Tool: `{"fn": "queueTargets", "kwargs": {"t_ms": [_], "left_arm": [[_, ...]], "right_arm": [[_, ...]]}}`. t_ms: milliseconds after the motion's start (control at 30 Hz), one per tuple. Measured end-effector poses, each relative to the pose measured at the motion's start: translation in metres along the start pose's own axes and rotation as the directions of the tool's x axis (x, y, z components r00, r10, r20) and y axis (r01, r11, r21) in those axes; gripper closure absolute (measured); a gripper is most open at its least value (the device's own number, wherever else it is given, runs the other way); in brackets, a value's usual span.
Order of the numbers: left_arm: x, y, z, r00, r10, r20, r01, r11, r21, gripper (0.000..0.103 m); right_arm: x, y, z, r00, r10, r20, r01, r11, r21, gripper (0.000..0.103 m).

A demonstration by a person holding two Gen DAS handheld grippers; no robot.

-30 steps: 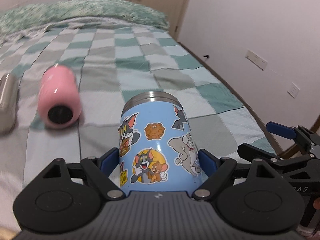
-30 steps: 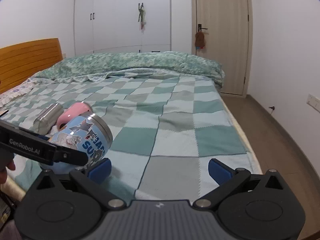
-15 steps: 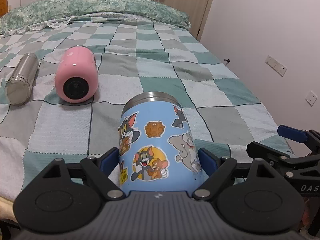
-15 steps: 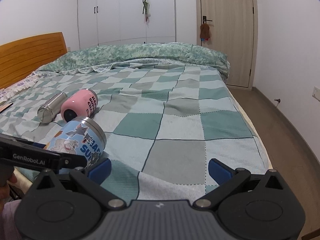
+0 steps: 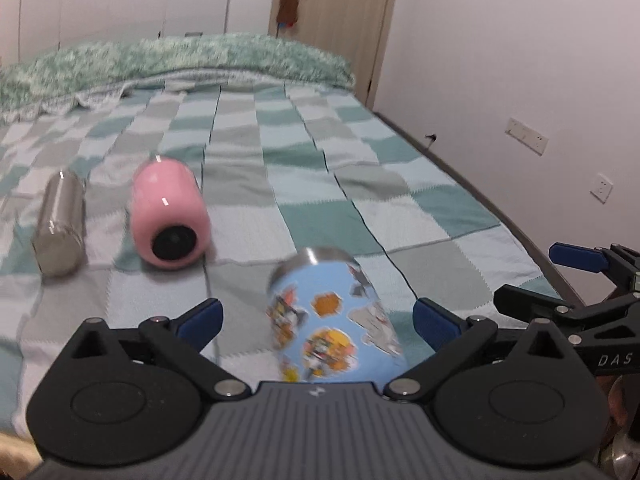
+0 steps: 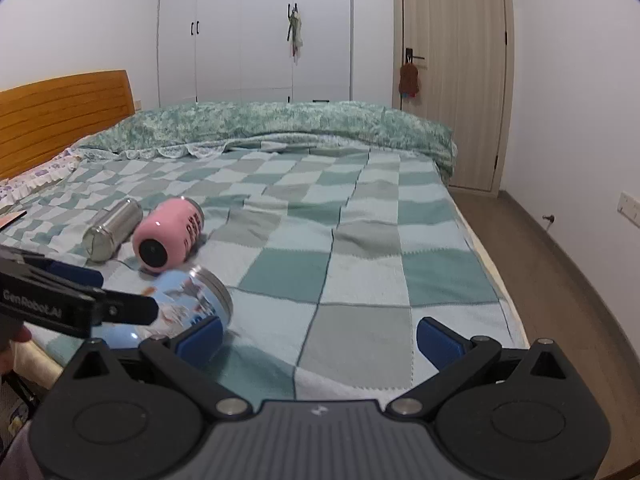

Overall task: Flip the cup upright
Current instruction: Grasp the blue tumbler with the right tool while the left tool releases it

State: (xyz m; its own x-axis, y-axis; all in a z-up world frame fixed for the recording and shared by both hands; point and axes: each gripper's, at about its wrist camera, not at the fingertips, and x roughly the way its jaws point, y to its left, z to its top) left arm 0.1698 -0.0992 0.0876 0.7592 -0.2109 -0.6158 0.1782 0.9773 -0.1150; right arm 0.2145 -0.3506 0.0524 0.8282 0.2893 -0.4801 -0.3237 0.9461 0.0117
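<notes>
Blue cup (image 5: 334, 320) sits between the left tool's (image 5: 316, 316) wide-spread fingers, untouched, tilted, rim pointing away. Right tool (image 6: 318, 332) wide, empty, farther off over the bed (image 6: 360, 280).

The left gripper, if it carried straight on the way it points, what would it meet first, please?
Most likely the blue cup, which sits tilted and blurred between the open left gripper fingers, touching neither. Beyond it lies only the blanket; depth is uncertain.

Both wrist views look low across the bed (image 5: 360, 184), sharing the nearby blue cup (image 5: 332, 320).
</notes>
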Motion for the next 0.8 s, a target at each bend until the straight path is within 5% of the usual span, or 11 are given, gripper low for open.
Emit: {"fn": "queueTargets", "kwargs": {"t_ms": [333,533,800], "left_arm": [[-0.01,0.062,0.009,1.0,-0.019,0.01,0.018,0.995,0.096,0.0],[-0.003,0.104,0.008,1.0,-0.031,0.002,0.03,0.994,0.109,0.0],[0.014,0.142,0.009,1.0,-0.018,-0.018,0.02,0.993,0.12,0.0]], "right_arm": [[0.013,0.054,0.027,1.0,0.001,-0.025,-0.002,1.0,-0.023,0.0],[0.045,0.087,0.042,0.994,0.063,-0.091,-0.063,0.998,0.005,0.0],[0.09,0.115,0.052,0.975,0.033,-0.218,-0.031,0.999,0.015,0.0]]}}
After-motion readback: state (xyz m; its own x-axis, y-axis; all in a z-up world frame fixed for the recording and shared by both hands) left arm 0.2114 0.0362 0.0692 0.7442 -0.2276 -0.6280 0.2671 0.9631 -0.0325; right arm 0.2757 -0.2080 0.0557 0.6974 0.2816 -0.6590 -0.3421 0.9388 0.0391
